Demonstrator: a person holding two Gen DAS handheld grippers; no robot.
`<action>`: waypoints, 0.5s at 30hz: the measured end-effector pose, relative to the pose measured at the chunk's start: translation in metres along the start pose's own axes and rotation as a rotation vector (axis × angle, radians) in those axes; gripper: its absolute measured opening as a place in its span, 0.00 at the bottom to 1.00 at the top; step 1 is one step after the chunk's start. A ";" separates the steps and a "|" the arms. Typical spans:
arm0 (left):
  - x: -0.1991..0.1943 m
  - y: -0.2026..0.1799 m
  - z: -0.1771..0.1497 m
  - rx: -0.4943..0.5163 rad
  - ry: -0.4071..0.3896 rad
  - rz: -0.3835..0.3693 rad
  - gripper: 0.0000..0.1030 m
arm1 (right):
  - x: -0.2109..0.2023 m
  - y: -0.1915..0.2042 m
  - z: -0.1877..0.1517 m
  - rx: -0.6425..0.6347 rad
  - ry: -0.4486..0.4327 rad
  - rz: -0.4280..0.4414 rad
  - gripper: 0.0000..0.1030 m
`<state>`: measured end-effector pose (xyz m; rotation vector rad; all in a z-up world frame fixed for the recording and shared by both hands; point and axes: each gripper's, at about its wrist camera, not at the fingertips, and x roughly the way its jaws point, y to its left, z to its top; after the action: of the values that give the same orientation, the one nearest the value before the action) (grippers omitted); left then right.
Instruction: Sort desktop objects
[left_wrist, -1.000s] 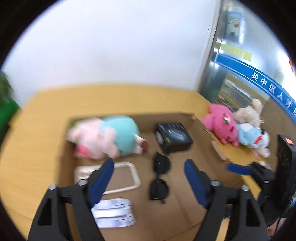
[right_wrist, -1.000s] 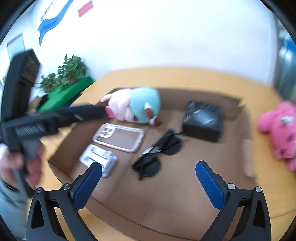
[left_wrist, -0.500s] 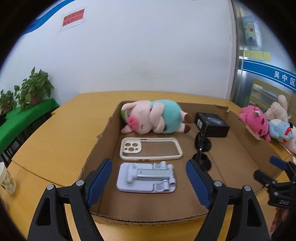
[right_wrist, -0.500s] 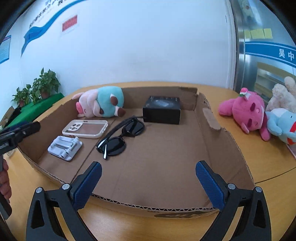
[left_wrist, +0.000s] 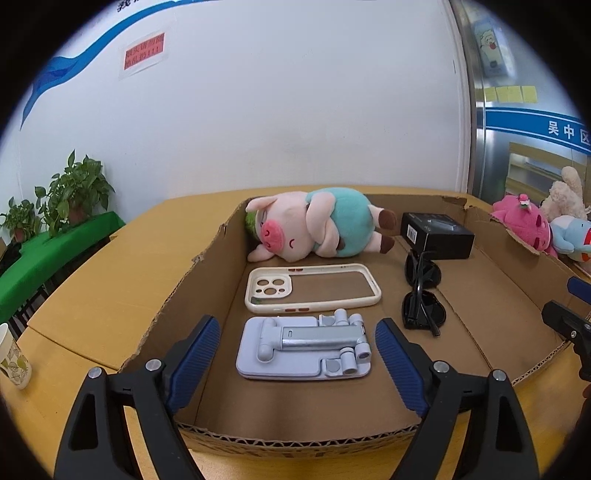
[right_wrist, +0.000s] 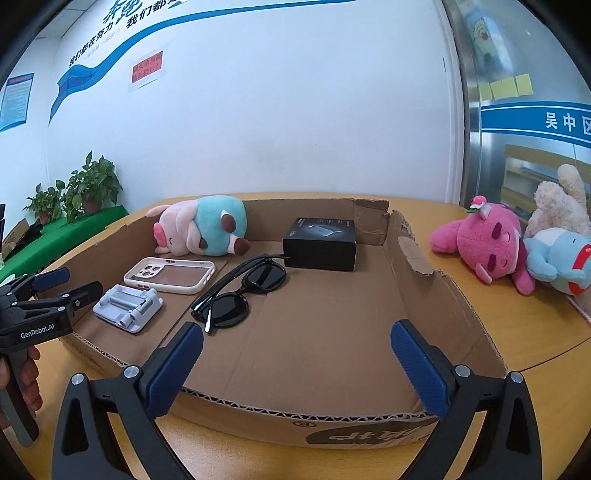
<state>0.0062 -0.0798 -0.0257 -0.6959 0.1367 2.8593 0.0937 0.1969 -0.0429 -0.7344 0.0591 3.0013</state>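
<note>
Cardboard forms a shallow tray (left_wrist: 177, 291) on the wooden desk (left_wrist: 99, 291). In it a plush pig (left_wrist: 314, 229) lies along the far wall, a black box (left_wrist: 437, 236) towards the far right corner, a phone case (left_wrist: 314, 290) in front of the pig, a grey phone stand (left_wrist: 304, 347) near the front edge, and sunglasses (left_wrist: 423, 291) to their right. The left gripper (left_wrist: 297, 363) hovers at the front edge with fingers spread wide, holding nothing; the right gripper (right_wrist: 295, 369) likewise. Three plush toys (right_wrist: 484, 247) lie on the desk beyond the tray's right wall.
</note>
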 end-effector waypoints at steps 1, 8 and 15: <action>0.000 -0.001 -0.002 0.001 -0.005 -0.005 0.87 | 0.001 -0.001 0.000 0.005 0.006 0.009 1.00; 0.002 -0.001 -0.003 0.001 -0.002 -0.005 0.88 | 0.001 0.002 0.000 0.006 0.008 0.007 1.00; 0.002 -0.001 -0.002 0.001 -0.001 -0.005 0.88 | 0.001 0.002 0.000 0.006 0.008 0.007 1.00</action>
<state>0.0060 -0.0785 -0.0287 -0.6931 0.1368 2.8548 0.0928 0.1948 -0.0435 -0.7472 0.0707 3.0032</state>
